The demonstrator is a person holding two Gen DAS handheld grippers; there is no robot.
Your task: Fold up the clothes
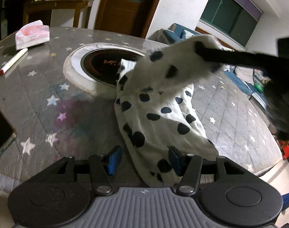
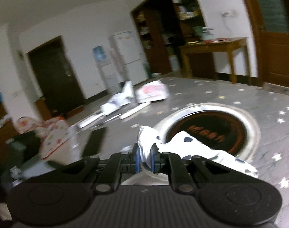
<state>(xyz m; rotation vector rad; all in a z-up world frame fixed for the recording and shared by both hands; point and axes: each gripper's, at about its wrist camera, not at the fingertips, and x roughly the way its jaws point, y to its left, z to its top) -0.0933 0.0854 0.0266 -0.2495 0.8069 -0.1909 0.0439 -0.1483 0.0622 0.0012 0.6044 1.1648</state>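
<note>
While the right hand-held gripper point(image 2: 144, 158) is pinching one end of the white spotted garment point(image 1: 159, 112) and holding it above the star-patterned bench point(image 1: 40, 95), the left hand-held gripper point(image 1: 144, 160) is standing released, its blue pads point(image 1: 114, 159) spread with the garment's lower end lying between them on the bench.

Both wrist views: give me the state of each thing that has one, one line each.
Spotted garment: partly lifted, one end raised, the rest draped on the table.
Right gripper: shut on the spotted garment.
Left gripper: open, cloth lying between the pads, not pinched.
Marker: capped, lying flat.
Tissue pack: open, tissue sticking out.
Built-in cooktop: partly covered by cloth.
</note>
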